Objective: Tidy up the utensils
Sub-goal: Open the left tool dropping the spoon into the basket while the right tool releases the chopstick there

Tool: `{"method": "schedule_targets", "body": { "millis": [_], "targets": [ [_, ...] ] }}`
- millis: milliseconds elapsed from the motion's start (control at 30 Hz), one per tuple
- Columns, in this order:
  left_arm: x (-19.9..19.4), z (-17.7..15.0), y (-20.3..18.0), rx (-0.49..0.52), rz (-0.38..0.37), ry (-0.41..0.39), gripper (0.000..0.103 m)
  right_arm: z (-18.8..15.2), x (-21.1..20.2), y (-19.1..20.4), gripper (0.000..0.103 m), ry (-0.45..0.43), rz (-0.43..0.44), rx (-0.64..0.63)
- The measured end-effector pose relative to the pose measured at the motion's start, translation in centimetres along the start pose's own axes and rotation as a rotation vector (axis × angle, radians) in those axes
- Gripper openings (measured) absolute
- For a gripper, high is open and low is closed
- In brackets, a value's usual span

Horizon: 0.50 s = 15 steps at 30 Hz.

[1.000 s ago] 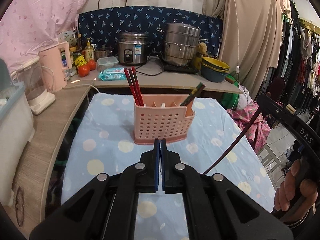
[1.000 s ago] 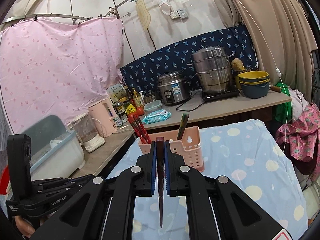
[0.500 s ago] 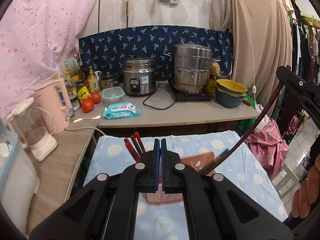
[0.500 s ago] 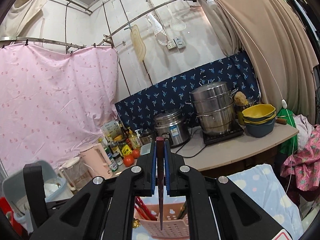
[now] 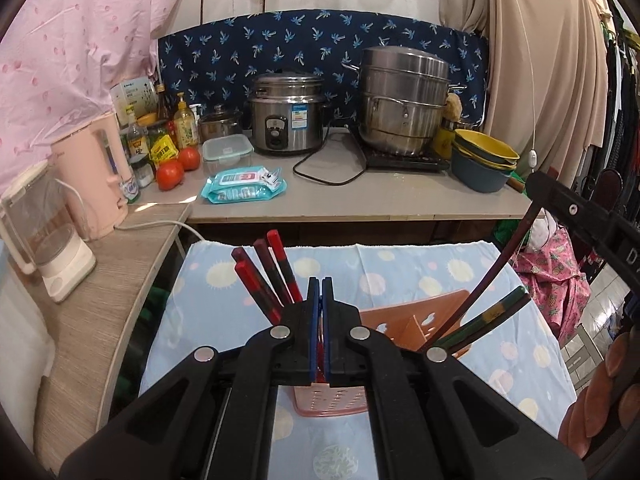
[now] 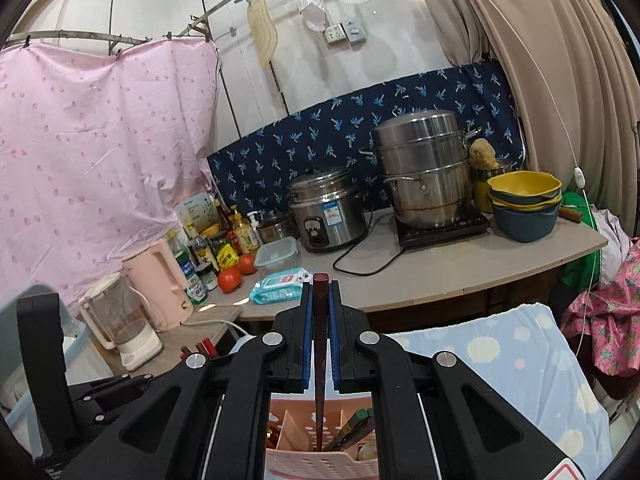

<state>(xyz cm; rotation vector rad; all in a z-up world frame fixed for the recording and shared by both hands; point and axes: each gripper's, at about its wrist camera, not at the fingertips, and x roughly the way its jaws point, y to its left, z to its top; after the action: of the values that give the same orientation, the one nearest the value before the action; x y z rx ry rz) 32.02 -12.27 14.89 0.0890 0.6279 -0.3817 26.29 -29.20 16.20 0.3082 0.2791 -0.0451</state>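
A pink perforated utensil basket stands on the blue dotted cloth, partly hidden behind my left gripper, which is shut and empty just in front of it. Red chopsticks stick up from its left compartment and green-brown chopsticks lean out on the right. My right gripper is shut on a dark brown chopstick; its tip reaches down into a middle compartment of the basket. That chopstick also shows in the left wrist view, slanting down into the basket.
Behind the cloth a counter holds a rice cooker, a steel steamer pot, stacked bowls, a wipes pack, tomatoes and bottles. A pink kettle and a blender stand on the left shelf.
Both grippers have come down and closer over the basket. The brown chopstick's tip has gone from above the basket into a compartment. The left gripper stays shut.
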Motion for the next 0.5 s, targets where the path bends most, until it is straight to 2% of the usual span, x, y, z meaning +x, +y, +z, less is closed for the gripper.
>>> {"method": "schedule_targets", "body": {
  "millis": [200,233,267,300,367,500],
  "targets": [
    [0.1,-0.2,0.4,-0.013,0.011,-0.005,0.003,-1.0,1.2,-0.1,0.008,0.047,0.002,-0.002],
    [0.0,-0.3,0.5,-0.017,0.016,-0.009,0.006,-1.0,1.2,0.0,0.011,0.052,-0.001,-0.009],
    [-0.2,-0.3,0.6,-0.021,0.019,-0.012,0.014,-1.1,1.1,0.1,0.015,0.047,-0.01,-0.016],
    [-0.4,-0.4,0.7,-0.025,0.025,-0.017,0.019,-1.1,1.0,0.2,0.029,0.042,-0.02,-0.023],
    [-0.9,-0.7,0.8,-0.029,0.045,-0.032,0.04,-1.1,0.5,0.2,0.041,0.032,-0.019,-0.024],
    [-1.8,-1.2,0.9,-0.023,0.066,-0.04,0.044,-1.3,-0.2,0.3,0.041,0.047,-0.013,-0.032]
  ]
}}
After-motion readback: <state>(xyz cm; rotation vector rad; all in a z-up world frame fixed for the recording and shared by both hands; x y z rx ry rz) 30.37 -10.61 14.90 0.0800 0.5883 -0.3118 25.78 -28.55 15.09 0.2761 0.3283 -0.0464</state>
